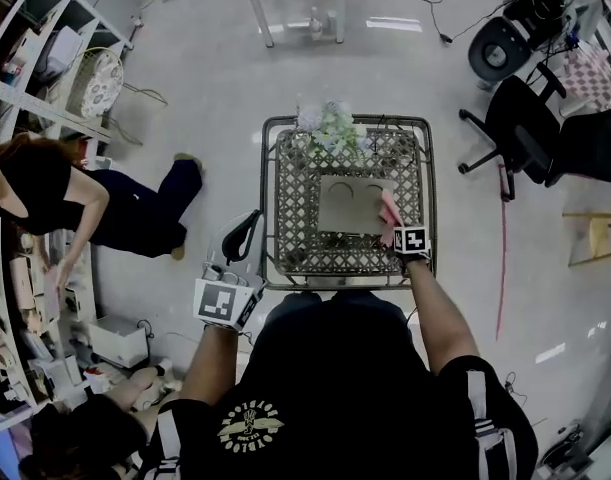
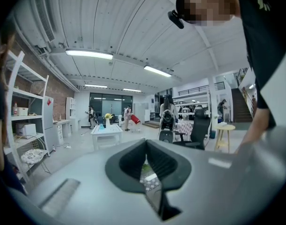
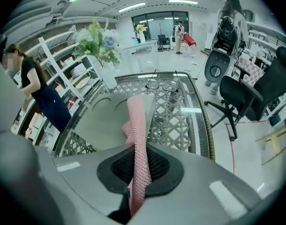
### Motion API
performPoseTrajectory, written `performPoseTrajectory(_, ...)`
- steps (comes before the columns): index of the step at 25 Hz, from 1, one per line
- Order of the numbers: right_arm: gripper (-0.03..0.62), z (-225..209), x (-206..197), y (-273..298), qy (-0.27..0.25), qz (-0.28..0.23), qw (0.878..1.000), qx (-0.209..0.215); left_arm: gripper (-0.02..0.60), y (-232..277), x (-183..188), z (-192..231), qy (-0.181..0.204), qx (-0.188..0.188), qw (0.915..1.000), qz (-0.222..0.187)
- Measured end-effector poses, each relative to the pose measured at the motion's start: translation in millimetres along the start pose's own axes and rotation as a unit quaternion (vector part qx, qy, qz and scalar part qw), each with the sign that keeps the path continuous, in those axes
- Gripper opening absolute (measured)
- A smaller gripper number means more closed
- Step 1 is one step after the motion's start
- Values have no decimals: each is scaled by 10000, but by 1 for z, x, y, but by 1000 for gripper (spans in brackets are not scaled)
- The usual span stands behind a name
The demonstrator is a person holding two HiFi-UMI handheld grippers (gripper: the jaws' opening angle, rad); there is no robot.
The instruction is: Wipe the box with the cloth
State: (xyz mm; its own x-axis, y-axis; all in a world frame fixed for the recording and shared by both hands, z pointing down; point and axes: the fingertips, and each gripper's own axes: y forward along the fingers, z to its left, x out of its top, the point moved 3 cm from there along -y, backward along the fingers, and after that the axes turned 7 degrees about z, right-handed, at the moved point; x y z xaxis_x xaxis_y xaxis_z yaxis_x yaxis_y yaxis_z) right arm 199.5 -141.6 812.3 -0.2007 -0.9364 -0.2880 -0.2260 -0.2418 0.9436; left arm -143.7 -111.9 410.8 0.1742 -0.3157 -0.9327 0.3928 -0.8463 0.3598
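A flat grey box (image 1: 351, 204) lies in the middle of the lattice-topped table (image 1: 428, 198). My right gripper (image 1: 395, 230) is shut on a pink mesh cloth (image 1: 389, 208) at the box's right edge. In the right gripper view the cloth (image 3: 135, 125) runs out from between the jaws of the right gripper (image 3: 138, 172) and over the box (image 3: 98, 121). My left gripper (image 1: 241, 238) hangs off the table's left side, above the floor, and holds nothing. In its own view the left gripper (image 2: 150, 170) has its pads nearly together, pointing out into the room.
A vase of flowers (image 1: 330, 128) stands at the table's far edge, with a pair of glasses (image 3: 161, 84) near it. A person (image 1: 85, 203) crouches by shelves (image 1: 25, 88) at the left. Black office chairs (image 1: 515, 133) stand to the right.
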Motion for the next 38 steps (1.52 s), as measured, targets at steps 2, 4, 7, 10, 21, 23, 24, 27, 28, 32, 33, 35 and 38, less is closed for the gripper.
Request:
performPoseTrajectory(2, 15, 6, 8, -18, -187, -305, 9993, 107, 0, -2, 5, 1, 25, 31, 10000, -15)
performPoseTrajectory(4, 15, 12, 14, -38, -366, -563, 9976, 177, 0, -2, 8, 2, -7, 85, 10000, 12)
performPoseTrajectory(7, 17, 16, 19, -72, -426, -1004, 9936, 302, 0, 1, 8, -5, -29, 4, 9996, -290)
performPoseTrajectory(10, 15, 19, 25, -115, -401, -1489, 9874, 366, 0, 4, 9, -9, -38, 16, 9990, -435)
performPoseTrajectory(21, 15, 32, 66, -262, -552, -3203, 9453, 283, 0, -1, 48, -4, 24, 87, 9973, -729)
performPoseTrajectory(23, 15, 34, 74, -287, -600, -3481, 9351, 279, 0, -1, 55, -3, 40, 103, 9967, -800)
performPoseTrajectory(24, 15, 36, 78, -300, -642, -3606, 9301, 277, 0, -1, 58, -2, 45, 108, 9965, -832)
performPoseTrajectory(27, 15, 46, 89, -338, -738, -3956, 9149, 307, 0, -4, 68, 1, 22, 111, 9957, -918)
performPoseTrajectory(28, 15, 50, 92, -349, -747, -4072, 9097, 330, 0, -6, 72, 2, 25, 113, 9952, -975)
performPoseTrajectory(32, 15, 59, 101, -397, -874, -4519, 8871, 343, 0, -15, 88, 1, 194, 156, 9930, -1158)
performPoseTrajectory(33, 17, 62, 103, -409, -917, -4639, 8804, 357, 0, -17, 92, 0, 268, 179, 9923, -1193)
performPoseTrajectory(35, 15, 68, 109, -431, -941, -4878, 8668, 436, 0, -20, 97, 0, 321, 202, 9913, -1257)
performPoseTrajectory(38, 15, 77, 114, -458, -1041, -5168, 8479, 552, 0, -24, 100, 3, 254, 196, 9909, -1307)
